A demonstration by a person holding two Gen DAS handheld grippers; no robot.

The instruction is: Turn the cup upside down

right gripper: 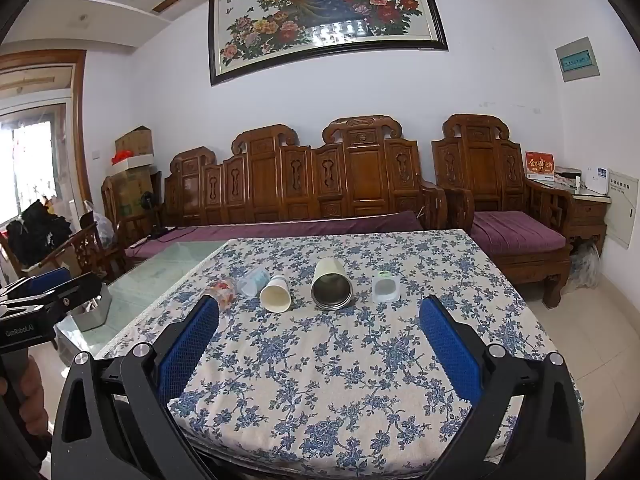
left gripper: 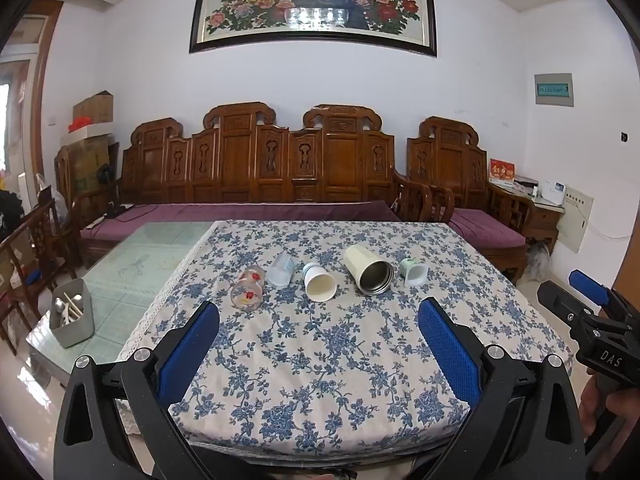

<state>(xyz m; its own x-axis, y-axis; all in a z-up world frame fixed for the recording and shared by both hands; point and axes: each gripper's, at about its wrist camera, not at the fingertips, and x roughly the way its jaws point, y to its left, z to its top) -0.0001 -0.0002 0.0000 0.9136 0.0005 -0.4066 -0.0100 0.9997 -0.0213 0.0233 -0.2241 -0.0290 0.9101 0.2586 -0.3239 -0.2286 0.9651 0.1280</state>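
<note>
Cups lie on their sides in one row across the worktop (left gripper: 320, 360), five of them, and none is gripped yet.

From the left wrist view, the left tool (left gripper: 318, 338) is released, its blue pads wide apart and well short of the row. At about 11 o'clock from it lies the glass cup (left gripper: 247, 288) with red fish prints, clear and smooth. Just beside that is a clear plastic cup (left gripper: 281, 269), then the paper cup (left gripper: 319, 282), white and light, mouth toward the camera. The steel tumbler (left gripper: 369, 269) at 12 o'clock has a cream outside and a metal lining; it is the biggest. At 1 o'clock sits a small squarish cup (left gripper: 414, 271) with a green top. A grey utensil box (left gripper: 72, 318) stands at 9 o'clock on the bare glass part. The right tool (left gripper: 592, 308) shows at the edge; there I cannot tell its state.

From the right wrist view, the right tool (right gripper: 318, 338) is also released, and the steel tumbler (right gripper: 331, 283) is straight ahead at 12 o'clock, the paper cup (right gripper: 275, 294) at 11.

I judge the step is the approach. To do it well, take one cup across its round wall near the middle, lift it, and turn the wrist until the mouth faces down. The paper cup will crush easily, so close gently; the glass may slip and roll.
</note>
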